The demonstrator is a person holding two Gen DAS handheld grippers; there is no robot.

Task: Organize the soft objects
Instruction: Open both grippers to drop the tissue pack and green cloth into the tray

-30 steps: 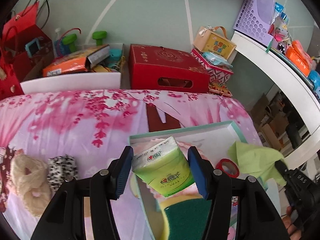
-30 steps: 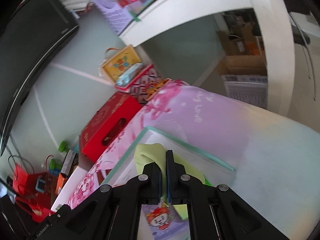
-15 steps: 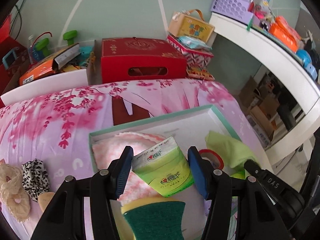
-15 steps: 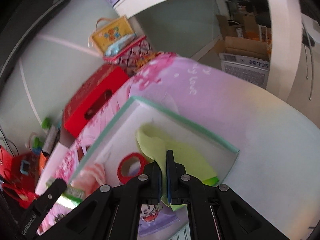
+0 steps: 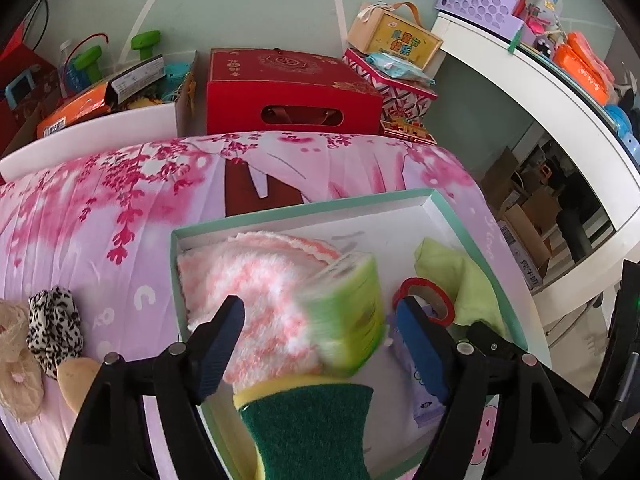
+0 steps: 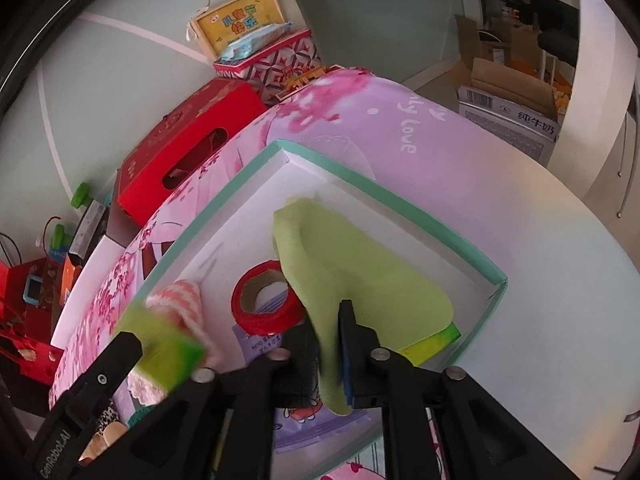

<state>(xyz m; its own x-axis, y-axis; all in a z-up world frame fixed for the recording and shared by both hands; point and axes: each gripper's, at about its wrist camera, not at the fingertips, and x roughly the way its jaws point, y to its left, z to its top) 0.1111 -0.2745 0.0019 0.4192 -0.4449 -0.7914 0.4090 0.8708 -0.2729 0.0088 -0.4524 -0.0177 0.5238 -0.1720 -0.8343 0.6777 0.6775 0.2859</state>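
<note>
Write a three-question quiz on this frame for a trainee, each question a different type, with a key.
1. True or false: the red tape roll lies inside the teal-rimmed box.
2. What lies between the fingers of the right gripper? A) green cloth B) leopard scrunchie C) red gift box
3. Fill in: the blurred green tissue pack between the left gripper fingers is over the pink ____.

Key: 1 true. 2 A, the green cloth. 3 towel.
</note>
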